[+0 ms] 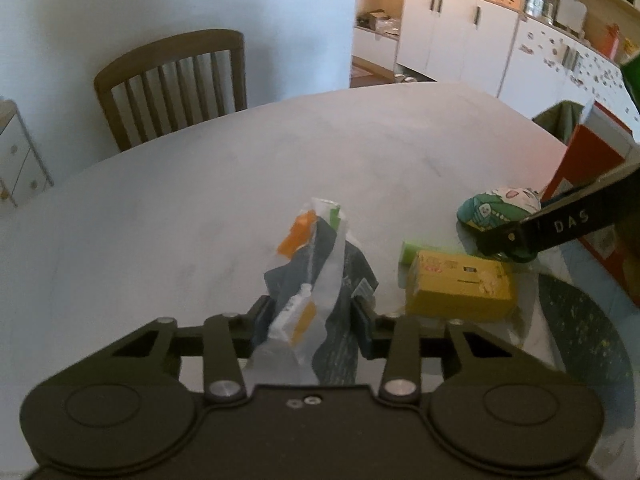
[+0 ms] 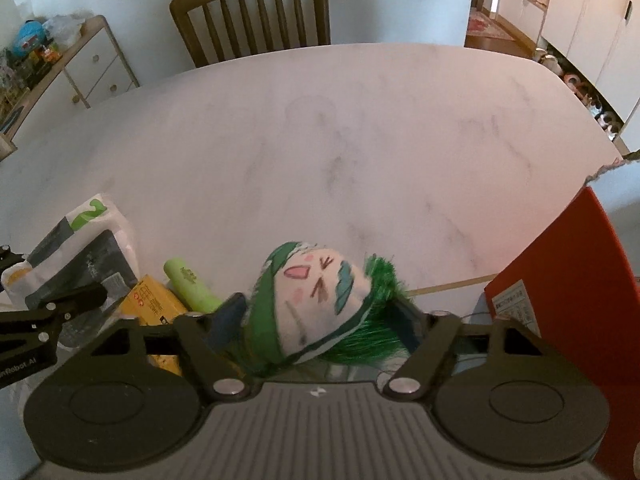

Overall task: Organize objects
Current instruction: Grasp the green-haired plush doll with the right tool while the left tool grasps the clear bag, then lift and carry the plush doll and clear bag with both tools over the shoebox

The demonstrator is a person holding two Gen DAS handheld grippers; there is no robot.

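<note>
My left gripper point(image 1: 312, 312) is shut on a crinkly plastic package point(image 1: 316, 264) printed in dark blue, white, orange and green, held just above the white table point(image 1: 180, 200). To its right lie a yellow box point(image 1: 460, 284) and a light green tube point(image 1: 410, 252). My right gripper point(image 2: 320, 316) is shut on a plush toy point(image 2: 320, 292) with a white face and green hair. The same plush toy point(image 1: 496, 208) shows at the right of the left wrist view, with the right gripper's finger point(image 1: 560, 224) across it. The package point(image 2: 84, 248), yellow box point(image 2: 154, 300) and green tube point(image 2: 190, 280) appear at the left of the right wrist view.
A red box point(image 2: 576, 280) stands at the table's right side, over a dark speckled mat point(image 1: 580, 340). A wooden chair point(image 1: 172, 84) stands at the far edge. White cabinets point(image 1: 460, 32) line the back right; a small drawer unit point(image 2: 92, 68) stands at the left.
</note>
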